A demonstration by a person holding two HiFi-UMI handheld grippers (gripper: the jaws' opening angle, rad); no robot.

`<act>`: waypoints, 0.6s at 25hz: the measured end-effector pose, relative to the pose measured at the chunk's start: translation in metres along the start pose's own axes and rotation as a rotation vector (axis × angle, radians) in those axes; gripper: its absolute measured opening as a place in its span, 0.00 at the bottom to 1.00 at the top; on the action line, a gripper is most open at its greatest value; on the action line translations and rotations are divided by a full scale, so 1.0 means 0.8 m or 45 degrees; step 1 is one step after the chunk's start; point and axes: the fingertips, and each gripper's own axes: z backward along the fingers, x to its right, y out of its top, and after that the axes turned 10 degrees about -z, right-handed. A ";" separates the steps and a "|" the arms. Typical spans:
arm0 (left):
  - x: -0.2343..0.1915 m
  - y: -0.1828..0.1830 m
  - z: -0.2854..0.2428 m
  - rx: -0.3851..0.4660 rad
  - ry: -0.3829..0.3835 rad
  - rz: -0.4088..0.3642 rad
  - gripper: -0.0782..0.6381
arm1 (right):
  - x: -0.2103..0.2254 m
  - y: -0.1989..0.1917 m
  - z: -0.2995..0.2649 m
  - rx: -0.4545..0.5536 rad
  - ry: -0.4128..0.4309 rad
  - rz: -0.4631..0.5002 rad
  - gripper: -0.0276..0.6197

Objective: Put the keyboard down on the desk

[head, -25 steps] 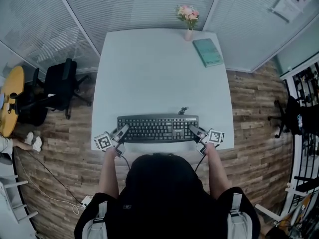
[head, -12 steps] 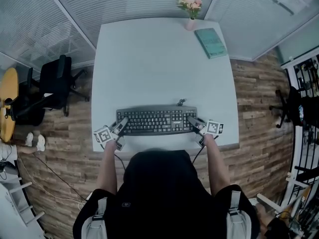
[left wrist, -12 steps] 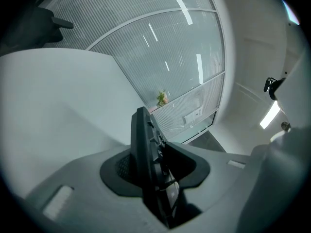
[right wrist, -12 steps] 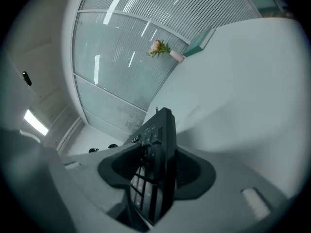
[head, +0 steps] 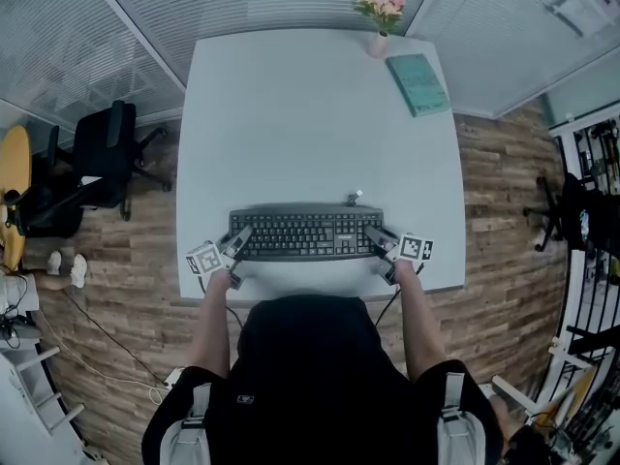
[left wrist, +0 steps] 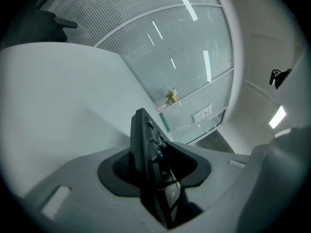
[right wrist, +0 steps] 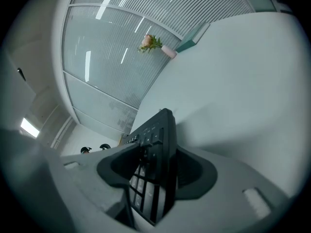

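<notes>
I see both arms reaching forward from the shoulders, forearms bare and roughly side by side, one to each end of the keyboard (head: pixel 306 233). The keyboard lies flat on the white desk (head: pixel 310 114), close to the near edge and about centred between left and right, its long side along that edge and its cable end poking out at the far side.

My left gripper (head: pixel 238 241) comes in at the keyboard's left end, angled inward and tipped a little downward, with its marker cube out past the desk's near left corner. My right gripper (head: pixel 376 240) mirrors it at the right end, tipped down a shade more.

In the left gripper view the keyboard's end stands edge-on between the jaws, with a dark gap on either side of it. The right gripper view shows the same at the other end. Both pairs of jaws have just been opening, and they now sit loosely spread around the keyboard ends and not clamped on them.

Far off on the desk, at the far right, stand a vase of flowers (head: pixel 380 15) and a green book (head: pixel 418 83).
</notes>
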 end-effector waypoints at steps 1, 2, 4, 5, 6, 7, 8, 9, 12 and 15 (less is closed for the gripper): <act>-0.005 -0.003 -0.001 -0.003 0.021 0.009 0.33 | 0.002 0.002 -0.002 0.004 -0.011 -0.002 0.36; -0.008 -0.006 -0.003 -0.009 0.035 0.019 0.34 | 0.004 0.004 -0.005 0.006 -0.023 0.000 0.37; -0.007 -0.009 -0.006 -0.015 0.040 0.033 0.34 | 0.009 0.006 -0.009 0.002 -0.043 0.007 0.37; -0.009 -0.009 -0.007 -0.013 0.051 0.024 0.35 | 0.011 0.007 -0.011 -0.001 -0.048 0.010 0.38; -0.012 -0.010 -0.006 -0.010 0.066 0.009 0.35 | 0.012 0.007 -0.012 -0.004 -0.051 0.012 0.38; -0.015 -0.011 -0.005 -0.008 0.079 -0.005 0.36 | 0.014 0.006 -0.014 -0.007 -0.055 0.011 0.38; -0.017 -0.012 -0.004 -0.006 0.089 -0.016 0.36 | 0.017 0.004 -0.016 -0.010 -0.063 0.007 0.38; -0.019 -0.014 -0.003 -0.003 0.097 -0.026 0.37 | 0.019 0.002 -0.017 -0.014 -0.075 0.001 0.38; -0.019 -0.015 -0.003 0.003 0.121 -0.050 0.38 | 0.022 0.001 -0.017 -0.021 -0.107 -0.008 0.39; -0.018 -0.013 -0.004 -0.006 0.143 -0.082 0.39 | 0.023 0.003 -0.016 -0.006 -0.131 0.008 0.40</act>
